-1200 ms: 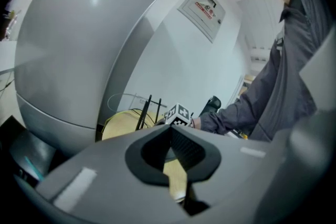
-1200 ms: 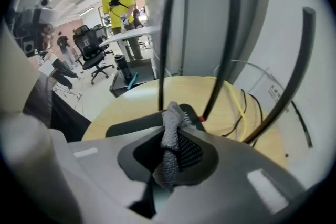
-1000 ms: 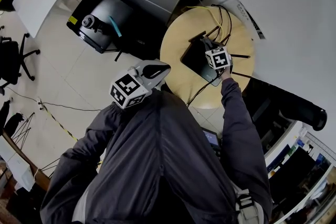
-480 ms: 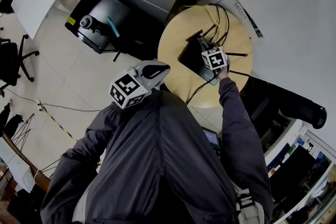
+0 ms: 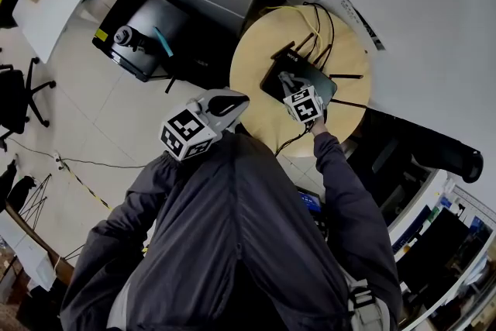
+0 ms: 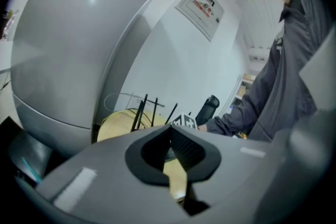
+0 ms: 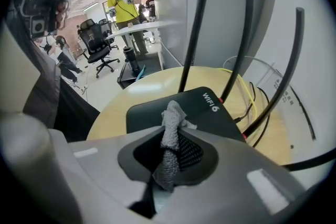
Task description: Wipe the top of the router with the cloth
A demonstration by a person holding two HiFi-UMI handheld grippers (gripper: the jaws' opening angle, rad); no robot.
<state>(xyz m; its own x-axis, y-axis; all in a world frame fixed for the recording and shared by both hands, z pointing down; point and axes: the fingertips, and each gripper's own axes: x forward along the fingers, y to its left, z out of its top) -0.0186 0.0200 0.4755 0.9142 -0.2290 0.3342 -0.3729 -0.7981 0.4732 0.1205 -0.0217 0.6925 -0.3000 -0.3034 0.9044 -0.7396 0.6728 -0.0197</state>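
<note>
Yellow wood forms the round surface [image 5: 258, 112] beside the person, and near its middle lies the flat black plastic router [image 7: 197, 107] marked WIFI 6. Its thin black antennas [image 7: 191, 34] stand up along the far edge, with cables trailing off behind. The left gripper [image 5: 231, 101] is held back against the person's chest, well apart from the surface. Its jaws meet at the tips with nothing between them, so it has no part in the job right now. The right gripper [image 7: 169, 150] reaches out over the router with its jaws clamped on the small grey knitted cloth [image 7: 171, 126]. A crumpled tuft of that cloth pokes out past the jaw tips, over the near half of the router's top. Whether it actually touches the plastic, I can't tell from where I stand. To my eye the wiping is under way, not finished. The cloth is at the near part of the lid, and the strip by the lettering and the antenna bases looks left to cover. No dust or streaks show, so I can't say how much is already clean.
</note>
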